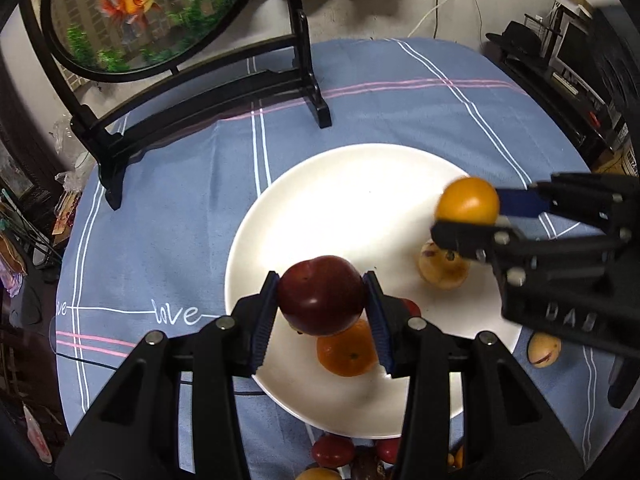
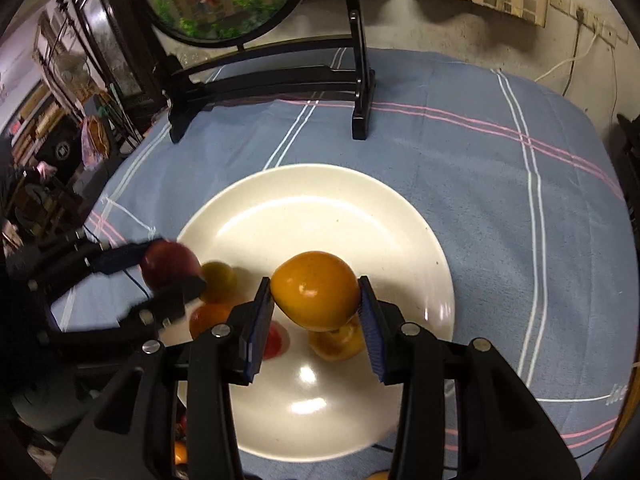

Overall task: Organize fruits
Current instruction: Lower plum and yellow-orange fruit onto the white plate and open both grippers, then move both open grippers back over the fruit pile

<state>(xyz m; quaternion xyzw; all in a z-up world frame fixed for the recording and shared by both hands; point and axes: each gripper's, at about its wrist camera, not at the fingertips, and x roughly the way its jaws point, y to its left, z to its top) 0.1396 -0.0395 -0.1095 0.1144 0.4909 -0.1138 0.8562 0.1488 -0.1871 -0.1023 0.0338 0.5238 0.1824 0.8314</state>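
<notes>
My left gripper (image 1: 322,296) is shut on a dark red plum-like fruit (image 1: 322,294), held above the near part of the white plate (image 1: 360,200). My right gripper (image 2: 316,300) is shut on an orange fruit (image 2: 316,294) over the same plate (image 2: 340,216). On the plate lie an orange mandarin (image 1: 347,354), a pale yellow fruit (image 1: 442,270) and a small red fruit (image 2: 274,342). The right gripper with its orange fruit (image 1: 468,200) shows at the right of the left wrist view. The left gripper (image 2: 172,276) shows blurred at the left of the right wrist view.
A blue striped cloth (image 1: 400,100) covers the round table. A black stand with a round goldfish panel (image 1: 136,12) rises at the back left. Several loose fruits lie near the front edge (image 1: 334,450), and one pale fruit (image 1: 543,349) rests right of the plate.
</notes>
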